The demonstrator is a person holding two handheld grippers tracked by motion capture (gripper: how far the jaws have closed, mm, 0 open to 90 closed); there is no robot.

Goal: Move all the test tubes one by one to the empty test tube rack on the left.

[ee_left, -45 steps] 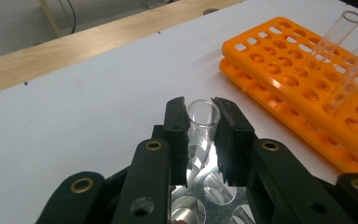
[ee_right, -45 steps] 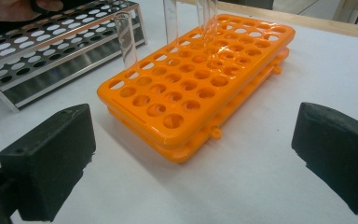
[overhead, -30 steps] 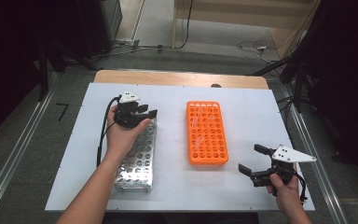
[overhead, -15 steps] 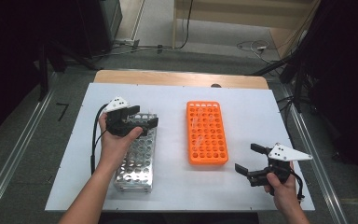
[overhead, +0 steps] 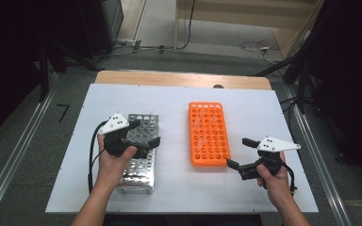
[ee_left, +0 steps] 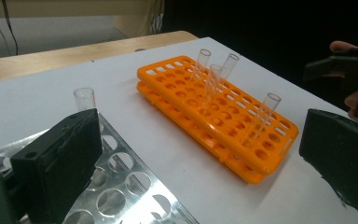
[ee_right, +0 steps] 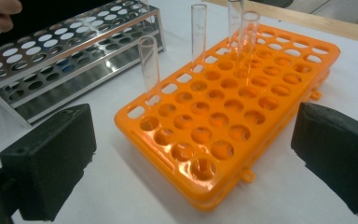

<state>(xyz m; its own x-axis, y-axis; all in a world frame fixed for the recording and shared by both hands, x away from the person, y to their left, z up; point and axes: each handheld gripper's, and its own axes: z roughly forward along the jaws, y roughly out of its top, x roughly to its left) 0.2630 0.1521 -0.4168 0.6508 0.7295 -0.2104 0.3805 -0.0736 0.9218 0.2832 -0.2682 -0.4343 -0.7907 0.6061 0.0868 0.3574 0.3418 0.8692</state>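
A steel tube rack [overhead: 139, 176] lies at the left of the white table, with an orange tube rack [overhead: 209, 134] beside it. My left gripper [overhead: 144, 133] hovers over the steel rack's middle; its jaws have just been opening and hold nothing. One clear tube [ee_left: 85, 99] stands in the steel rack's [ee_left: 121, 186] far end. Several clear tubes [ee_right: 149, 65] stand in the orange rack [ee_right: 223, 121]. My right gripper [overhead: 241, 153] is open and empty beside the orange rack's near right corner. In its own view my right gripper [ee_right: 196, 163] faces that rack's near end.
The white table top [overhead: 264, 108] ends in a wooden strip [overhead: 179, 79] at the far side. Bare table lies between the two racks and around the right hand [overhead: 275, 181]. Dark floor and cables surround the table.
My left gripper has drawn back from the steel rack's far end toward the person, and its jaws stand wider. The right gripper has shifted a little toward the orange rack.
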